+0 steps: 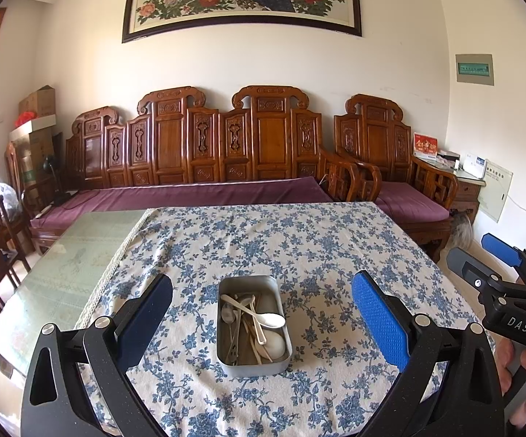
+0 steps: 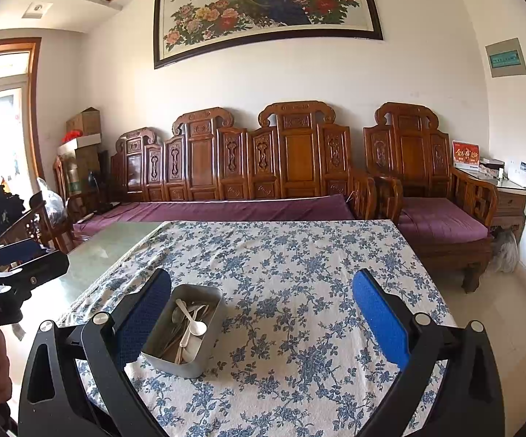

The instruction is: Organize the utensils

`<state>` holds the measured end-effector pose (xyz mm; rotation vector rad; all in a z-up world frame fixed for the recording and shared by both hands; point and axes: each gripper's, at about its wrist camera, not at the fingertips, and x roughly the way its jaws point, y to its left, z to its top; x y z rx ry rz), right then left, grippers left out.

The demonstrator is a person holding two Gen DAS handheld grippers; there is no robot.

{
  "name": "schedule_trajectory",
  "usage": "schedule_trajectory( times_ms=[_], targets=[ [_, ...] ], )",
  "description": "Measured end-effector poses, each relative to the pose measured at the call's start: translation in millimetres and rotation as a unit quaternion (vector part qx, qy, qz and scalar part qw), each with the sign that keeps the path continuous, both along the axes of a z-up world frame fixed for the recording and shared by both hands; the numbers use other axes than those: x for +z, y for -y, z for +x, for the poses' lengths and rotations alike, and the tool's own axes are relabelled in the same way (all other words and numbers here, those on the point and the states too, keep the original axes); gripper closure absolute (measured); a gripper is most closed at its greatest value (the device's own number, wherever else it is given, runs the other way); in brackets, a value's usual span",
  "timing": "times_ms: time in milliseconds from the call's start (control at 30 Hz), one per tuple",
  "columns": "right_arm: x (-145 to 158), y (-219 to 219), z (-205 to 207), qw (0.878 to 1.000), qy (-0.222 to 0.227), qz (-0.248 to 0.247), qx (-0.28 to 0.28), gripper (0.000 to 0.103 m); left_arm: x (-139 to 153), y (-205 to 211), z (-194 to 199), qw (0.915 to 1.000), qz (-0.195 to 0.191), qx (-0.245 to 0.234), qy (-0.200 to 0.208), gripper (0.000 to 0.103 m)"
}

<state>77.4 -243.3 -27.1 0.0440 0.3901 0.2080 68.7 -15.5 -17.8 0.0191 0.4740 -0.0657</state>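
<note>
Utensils (image 1: 252, 322) are all sitting piled in a metal tin (image 1: 254, 327) on the floral-cloth tabletop (image 1: 299, 240), white spoon (image 1: 263, 318) lying on top. Left tongs (image 1: 261, 324) are hanging spread wide with nothing in them, tin dead center between the fingers. Right tongs (image 2: 261, 324) are gaping wide and empty too, with the tin showing around 9 o'clock in that view, by the left finger (image 2: 142, 318).
</note>
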Motion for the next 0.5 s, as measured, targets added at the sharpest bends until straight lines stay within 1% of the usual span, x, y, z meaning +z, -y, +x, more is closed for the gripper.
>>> schedule_trajectory(
  times_ms=[500],
  targets=[
    [-0.3, -0.1, 0.0, 1.0, 0.0, 0.0, 0.0, 0.003, 1.3, -0.3, 0.1, 1.0, -0.001, 0.0, 0.0, 0.008]
  ],
)
